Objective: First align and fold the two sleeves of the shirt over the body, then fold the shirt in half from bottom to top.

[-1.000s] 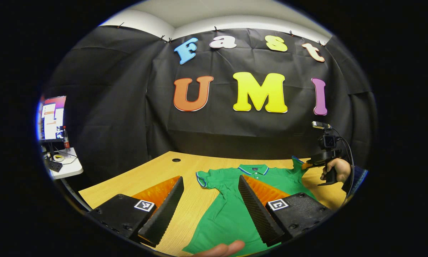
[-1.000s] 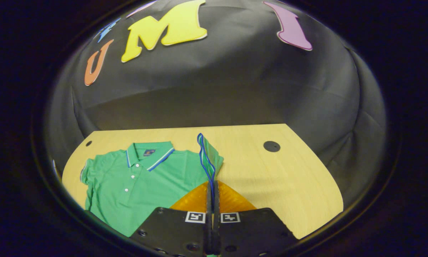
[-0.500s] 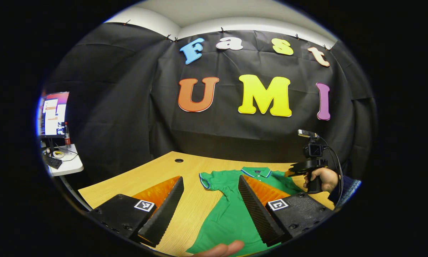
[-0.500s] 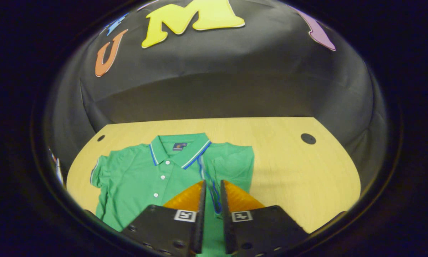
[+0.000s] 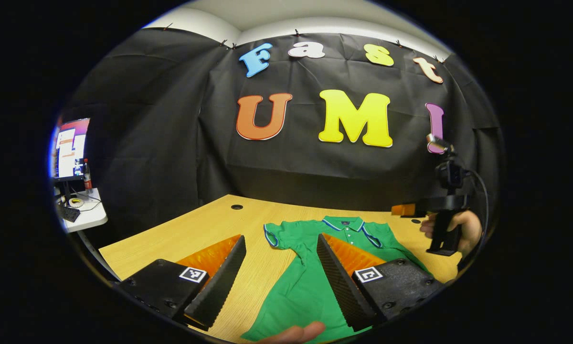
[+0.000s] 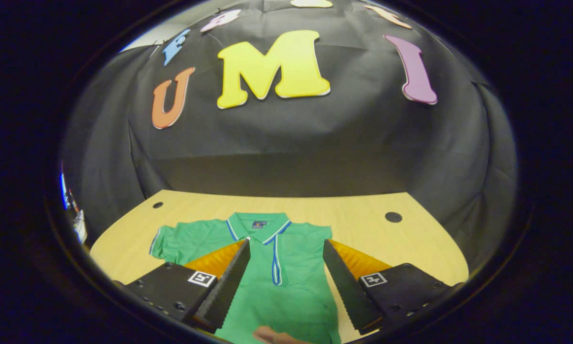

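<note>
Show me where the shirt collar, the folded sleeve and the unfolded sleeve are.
shirt collar (image 6: 258,224): right gripper view, back of the collar.
folded sleeve (image 6: 298,243): right gripper view, cloth beside its striped cuff.
unfolded sleeve (image 6: 174,241): right gripper view, middle of the sleeve.

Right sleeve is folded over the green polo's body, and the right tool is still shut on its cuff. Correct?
Not quite. The right sleeve does lie folded over the green polo, but the right tool is open, its fingers spread apart above the shirt and gripping nothing. The right gripper view shows this.
</note>
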A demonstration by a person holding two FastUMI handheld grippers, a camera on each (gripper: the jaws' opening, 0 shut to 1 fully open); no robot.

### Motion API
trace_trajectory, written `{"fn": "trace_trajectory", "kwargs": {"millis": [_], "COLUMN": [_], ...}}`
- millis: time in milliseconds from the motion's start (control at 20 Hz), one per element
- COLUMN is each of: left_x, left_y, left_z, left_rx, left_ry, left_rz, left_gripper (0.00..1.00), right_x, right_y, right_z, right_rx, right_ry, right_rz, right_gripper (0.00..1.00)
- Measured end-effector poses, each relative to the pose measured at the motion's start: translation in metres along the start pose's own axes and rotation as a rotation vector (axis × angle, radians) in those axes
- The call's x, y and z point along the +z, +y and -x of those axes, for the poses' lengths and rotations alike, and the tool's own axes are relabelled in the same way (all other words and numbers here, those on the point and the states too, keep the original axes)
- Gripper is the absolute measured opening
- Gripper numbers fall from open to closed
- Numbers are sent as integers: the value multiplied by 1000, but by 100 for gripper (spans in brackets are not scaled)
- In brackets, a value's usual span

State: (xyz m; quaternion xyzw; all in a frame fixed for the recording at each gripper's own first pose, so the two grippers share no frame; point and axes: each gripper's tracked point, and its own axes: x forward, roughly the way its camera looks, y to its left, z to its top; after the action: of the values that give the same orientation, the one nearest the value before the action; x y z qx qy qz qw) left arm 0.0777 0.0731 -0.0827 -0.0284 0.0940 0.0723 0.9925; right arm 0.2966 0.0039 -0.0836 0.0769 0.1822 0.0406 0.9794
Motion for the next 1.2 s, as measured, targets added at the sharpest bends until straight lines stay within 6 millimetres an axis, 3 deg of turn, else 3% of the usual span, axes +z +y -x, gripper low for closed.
{"fn": "trace_trajectory", "kwargs": {"millis": [200, 400, 600, 700, 800, 1000, 1200], "left_x": [-10, 6, 38, 35, 13, -47, -97], "left_y": [1, 13, 8, -3, -5, 21, 31], "left_z": [-9, -28, -76, -108, -137, -186, -216], "left_rx": [17, 61, 53, 3, -22, 75, 89], "left_ry": [35, 41, 65, 146, 275, 514, 716], "left_rz": [8, -5, 16, -7, -24, -32, 194], "left_gripper": [96, 96, 96, 96, 96, 96, 96], "right_x": [26, 33, 24, 21, 15, -5, -15], "right_y": [-23, -45, -55, -58, -66, -63, -63], "right_z": [70, 131, 170, 186, 200, 221, 224], "right_rx": [-55, -92, -94, -90, -112, -96, -66], "right_ry": [-109, -230, -269, -289, -313, -335, -318], "right_rz": [21, 63, 93, 95, 124, 163, 156], "right_gripper": [93, 93, 94, 92, 94, 95, 96]}}
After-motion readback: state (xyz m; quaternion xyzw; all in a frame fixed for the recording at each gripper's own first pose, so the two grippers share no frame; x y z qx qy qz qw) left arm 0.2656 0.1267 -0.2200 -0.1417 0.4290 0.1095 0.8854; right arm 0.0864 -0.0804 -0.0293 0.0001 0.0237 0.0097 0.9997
